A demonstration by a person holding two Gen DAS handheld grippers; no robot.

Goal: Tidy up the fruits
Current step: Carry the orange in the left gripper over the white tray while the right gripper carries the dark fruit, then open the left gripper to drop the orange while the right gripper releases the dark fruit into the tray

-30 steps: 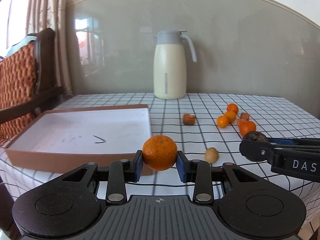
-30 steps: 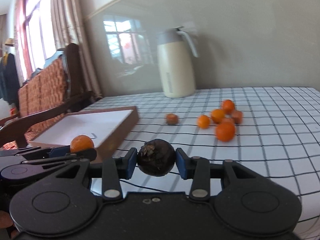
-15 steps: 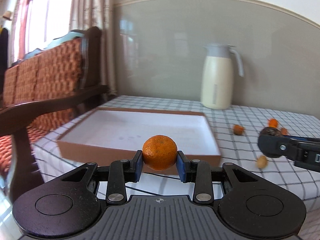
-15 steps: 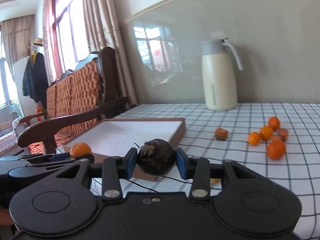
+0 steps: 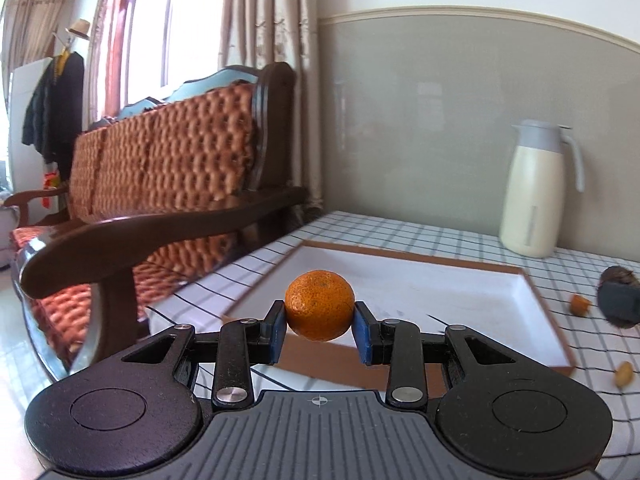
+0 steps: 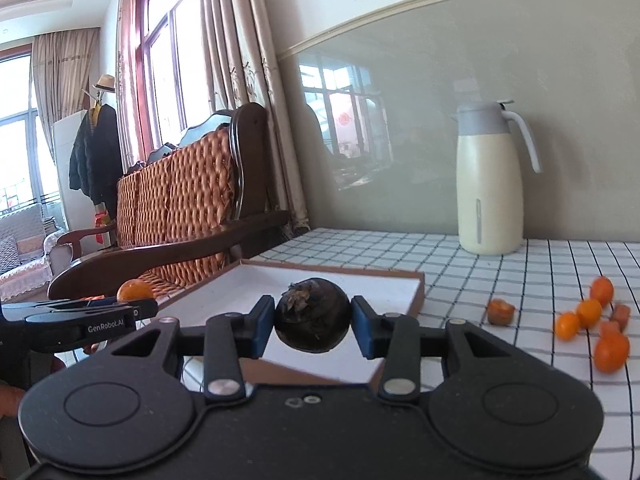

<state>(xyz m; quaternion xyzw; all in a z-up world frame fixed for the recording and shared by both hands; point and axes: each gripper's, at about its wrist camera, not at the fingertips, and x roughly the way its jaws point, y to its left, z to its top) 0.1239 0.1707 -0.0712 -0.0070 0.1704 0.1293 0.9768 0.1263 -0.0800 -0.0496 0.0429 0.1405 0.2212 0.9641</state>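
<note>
My left gripper (image 5: 320, 330) is shut on an orange mandarin (image 5: 319, 305), held in the air in front of the near edge of a shallow brown box with a white floor (image 5: 448, 300). My right gripper (image 6: 313, 326) is shut on a dark, round, wrinkled fruit (image 6: 313, 319) above the same box (image 6: 352, 284). In the right wrist view the left gripper (image 6: 120, 312) with its mandarin (image 6: 134, 290) shows at the left. The dark fruit (image 5: 616, 278) also shows at the right edge of the left wrist view.
Several small orange fruits (image 6: 588, 314) and a cut piece (image 6: 500, 311) lie on the checked tablecloth (image 6: 520, 264) right of the box. A cream jug (image 6: 490, 184) stands by the wall. A wooden sofa (image 5: 168, 184) flanks the table's left side. A small yellow fruit (image 5: 623, 374) lies near the box.
Both grippers have swung left with their fruits, from the loose fruits towards the box. The box now lies straight ahead of both, and the sofa has come into view.
</note>
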